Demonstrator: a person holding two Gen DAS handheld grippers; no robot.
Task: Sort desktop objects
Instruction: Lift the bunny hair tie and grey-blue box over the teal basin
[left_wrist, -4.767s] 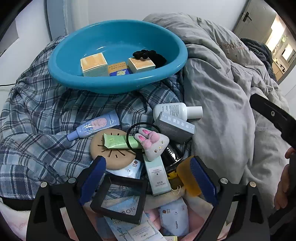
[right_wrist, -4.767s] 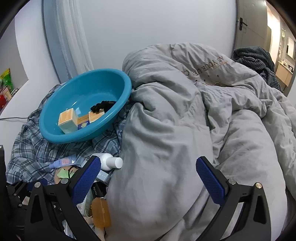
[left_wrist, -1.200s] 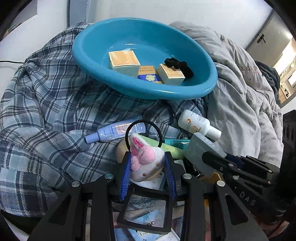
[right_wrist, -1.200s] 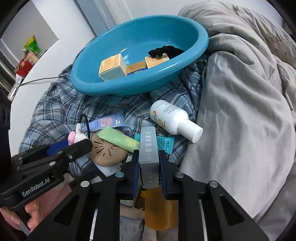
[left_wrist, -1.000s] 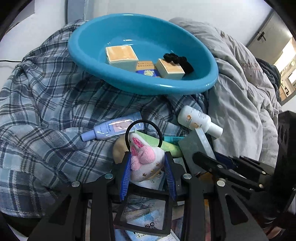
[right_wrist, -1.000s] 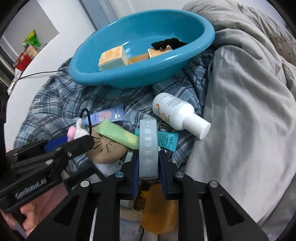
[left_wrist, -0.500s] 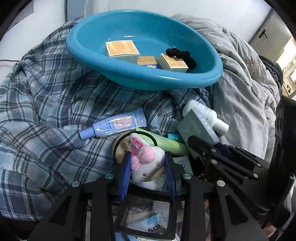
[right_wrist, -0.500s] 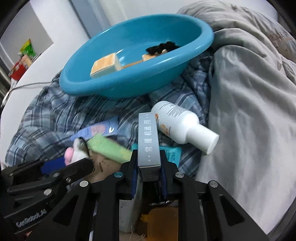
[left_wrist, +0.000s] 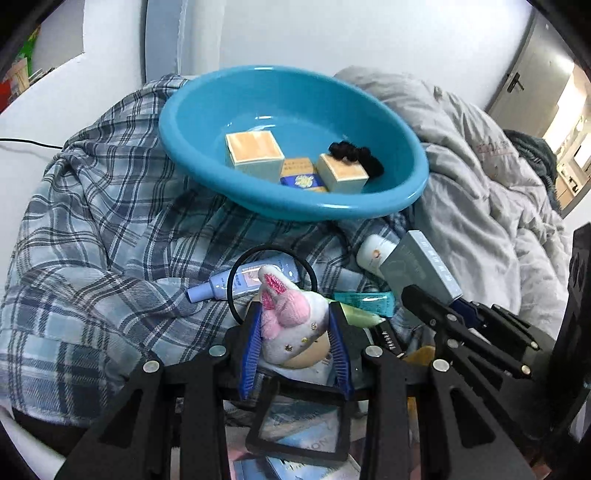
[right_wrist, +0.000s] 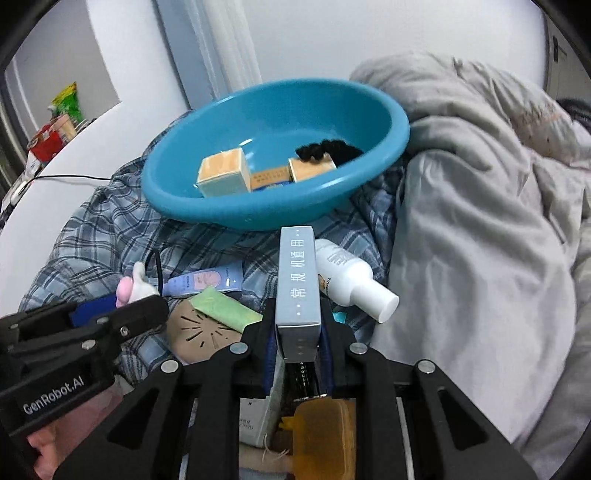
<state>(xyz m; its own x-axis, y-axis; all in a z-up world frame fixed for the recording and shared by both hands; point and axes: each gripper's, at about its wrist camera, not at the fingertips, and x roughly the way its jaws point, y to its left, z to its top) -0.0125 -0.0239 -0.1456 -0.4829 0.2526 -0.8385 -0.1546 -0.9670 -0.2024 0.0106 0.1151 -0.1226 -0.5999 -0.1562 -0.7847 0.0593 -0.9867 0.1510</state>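
The left gripper (left_wrist: 295, 341) is clamped on a plush bunny hair tie (left_wrist: 291, 325) (its black elastic loop stands up behind the pink ears), held above the clutter on the plaid shirt (left_wrist: 96, 229). Beside it, the right gripper (right_wrist: 297, 354) is pinched tight on a slim grey box (right_wrist: 297, 284), which points towards the blue basin (right_wrist: 369, 184). In that basin lie three small boxes (left_wrist: 255, 151) and a black scrunchie (left_wrist: 356, 157); a white bottle (right_wrist: 347, 278) rests below it, just beside the grey box.
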